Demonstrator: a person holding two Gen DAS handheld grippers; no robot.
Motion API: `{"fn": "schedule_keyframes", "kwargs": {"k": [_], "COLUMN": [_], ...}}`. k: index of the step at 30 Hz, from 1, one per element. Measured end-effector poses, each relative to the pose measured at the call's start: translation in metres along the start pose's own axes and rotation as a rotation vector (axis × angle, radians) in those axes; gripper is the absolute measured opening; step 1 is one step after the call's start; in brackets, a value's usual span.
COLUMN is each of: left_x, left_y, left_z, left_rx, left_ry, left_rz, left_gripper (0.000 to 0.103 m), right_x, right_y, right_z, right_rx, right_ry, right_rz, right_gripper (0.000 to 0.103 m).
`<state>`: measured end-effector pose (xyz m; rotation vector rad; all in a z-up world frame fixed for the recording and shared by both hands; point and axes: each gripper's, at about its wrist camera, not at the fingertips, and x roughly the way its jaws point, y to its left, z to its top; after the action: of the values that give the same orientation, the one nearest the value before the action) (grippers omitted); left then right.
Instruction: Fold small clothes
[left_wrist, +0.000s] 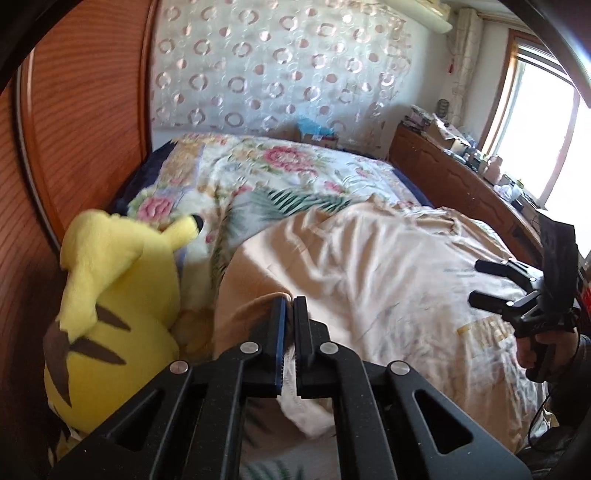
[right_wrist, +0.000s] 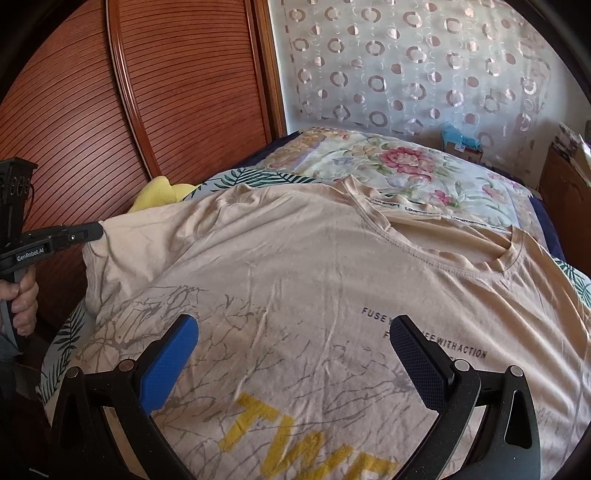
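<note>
A beige T-shirt (right_wrist: 295, 266) with grey branch print, yellow letters and black text lies spread front up on the bed, its collar (right_wrist: 498, 254) toward the far right. My left gripper (left_wrist: 290, 304) is shut on the shirt's left sleeve edge, and the cloth hangs from between its jaws. In the right wrist view the left gripper (right_wrist: 98, 229) pinches that sleeve at the shirt's left side and holds it raised. My right gripper (right_wrist: 293, 326) stands open just above the shirt's printed chest, with nothing between its blue pads (right_wrist: 170, 362). In the left wrist view the right gripper (left_wrist: 476, 280) hovers open over the T-shirt (left_wrist: 369, 266).
A yellow plush toy (left_wrist: 110, 295) sits at the bed's left, against a ribbed wooden panel (left_wrist: 74, 110). A floral bedspread (left_wrist: 280, 166) covers the bed beyond the shirt. A wooden board (left_wrist: 461, 177) with clutter runs along the right under a bright window (left_wrist: 535, 129). A hand (right_wrist: 22, 299) grips the left handle.
</note>
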<state>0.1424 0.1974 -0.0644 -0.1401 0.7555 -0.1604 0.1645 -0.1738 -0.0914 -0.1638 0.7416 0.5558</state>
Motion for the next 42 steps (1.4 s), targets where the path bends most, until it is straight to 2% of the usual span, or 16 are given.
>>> {"fn": "schedule_keyframes", "kwargs": {"k": [6,11,12,13,14,15,18,19,22,28,29,31,38,40,41,42], "left_x": [0.009,0.021,0.023,0.025,0.026,0.027,0.03,0.032,0.038,0.049,0.05,0.05,0.051,0.051,0.051,0.051], "left_y": [-0.059,-0.103,-0.109,-0.113,-0.114,-0.115,-0.107,-0.1,-0.079,-0.043,-0.04,-0.031,-0.019,-0.021,-0.022,-0.024], "left_z": [0.031,0.042,0.043,0.043,0.042,0.041,0.036,0.032,0.015,-0.017,-0.021,-0.029,-0.043,-0.046,-0.048,-0.048], "left_rx": [0.09,0.134,0.142,0.153,0.161,0.165,0.142,0.131,0.099,0.041,0.035,0.025,0.01,0.032,0.047,0.056], "left_ry": [-0.014,0.001,0.004,0.005,0.001,-0.003,0.012,0.022,0.054,0.138,0.145,0.148,0.16,0.155,0.154,0.153], "left_rz": [-0.067,-0.116,-0.118,-0.105,-0.087,-0.076,-0.06,-0.04,0.025,0.068,0.076,0.086,0.127,0.138,0.148,0.154], "left_gripper": [0.005,0.006,0.012,0.023,0.029,0.038,0.044,0.049,0.051,0.054,0.058,0.079,0.079,0.079,0.079,0.079], "right_x": [-0.024,-0.044,-0.047,-0.049,-0.051,-0.052,-0.052,-0.051,-0.049,-0.036,-0.034,-0.028,0.002,0.016,0.023,0.03], "right_y": [-0.024,-0.039,-0.045,-0.047,-0.048,-0.05,-0.053,-0.052,-0.05,-0.05,-0.046,-0.036,-0.009,-0.001,0.003,0.008], "right_z": [-0.016,-0.029,-0.032,-0.032,-0.035,-0.037,-0.042,-0.043,-0.041,-0.034,-0.031,-0.024,0.004,0.013,0.017,0.021], "right_rx": [0.043,0.079,0.084,0.089,0.094,0.1,0.116,0.117,0.108,0.078,0.065,0.028,-0.07,-0.086,-0.097,-0.11], "right_ry": [-0.032,-0.053,-0.054,-0.053,-0.055,-0.056,-0.059,-0.058,-0.051,-0.043,-0.041,-0.04,-0.027,-0.017,-0.011,-0.005], "right_rz": [-0.015,-0.03,-0.031,-0.033,-0.036,-0.039,-0.038,-0.037,-0.029,0.003,0.01,0.026,0.085,0.119,0.136,0.154], "right_gripper": [0.103,0.103,0.103,0.103,0.103,0.103,0.103,0.103,0.103,0.103,0.101,0.098,0.081,0.07,0.058,0.053]}}
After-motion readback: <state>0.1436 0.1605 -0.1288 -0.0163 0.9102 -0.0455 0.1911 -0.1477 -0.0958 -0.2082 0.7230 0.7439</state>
